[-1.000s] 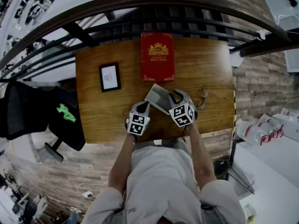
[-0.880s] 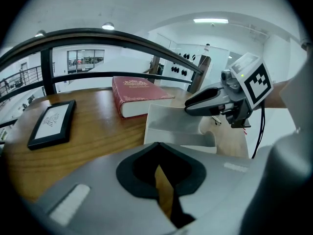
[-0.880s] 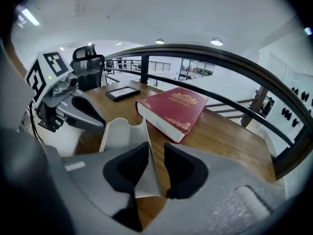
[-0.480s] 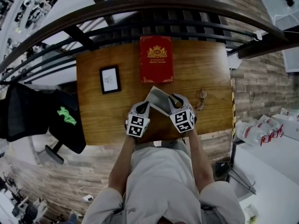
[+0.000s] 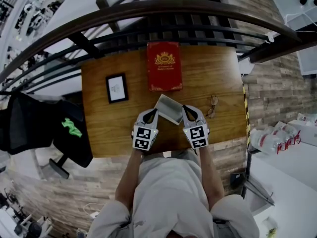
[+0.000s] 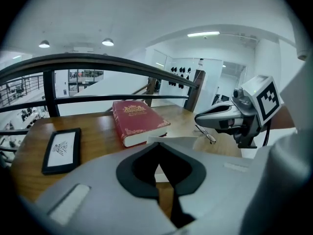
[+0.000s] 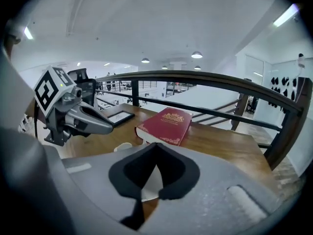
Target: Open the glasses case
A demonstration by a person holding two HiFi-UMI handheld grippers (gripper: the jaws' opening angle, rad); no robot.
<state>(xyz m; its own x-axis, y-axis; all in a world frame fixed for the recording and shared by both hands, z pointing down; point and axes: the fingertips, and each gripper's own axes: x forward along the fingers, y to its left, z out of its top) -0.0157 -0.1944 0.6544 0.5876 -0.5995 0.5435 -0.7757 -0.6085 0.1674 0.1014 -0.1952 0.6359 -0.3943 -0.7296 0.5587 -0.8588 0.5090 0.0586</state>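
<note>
The pale grey glasses case (image 5: 169, 108) lies on the wooden table (image 5: 99, 128) with its lid lifted, between my two grippers. My left gripper (image 5: 152, 112) hangs just left of the case, jaws shut and empty. My right gripper (image 5: 186, 109) is at the case's right edge, also shut with nothing in it. In the left gripper view the shut tips (image 6: 157, 145) point at the case (image 6: 172, 141), with the right gripper (image 6: 198, 119) to the right. In the right gripper view the case (image 7: 122, 146) shows partly behind the shut jaws (image 7: 155, 147). Neither gripper touches the case.
A red book (image 5: 164, 66) lies at the far middle of the table and a black-framed picture (image 5: 117, 88) to its left. A pair of glasses (image 5: 213, 105) rests right of the case. A dark railing (image 5: 163, 14) runs behind the table.
Both grippers have lifted and drawn back toward the person. The right gripper, which was at the case's lid, has come off it and its jaws have shut.
</note>
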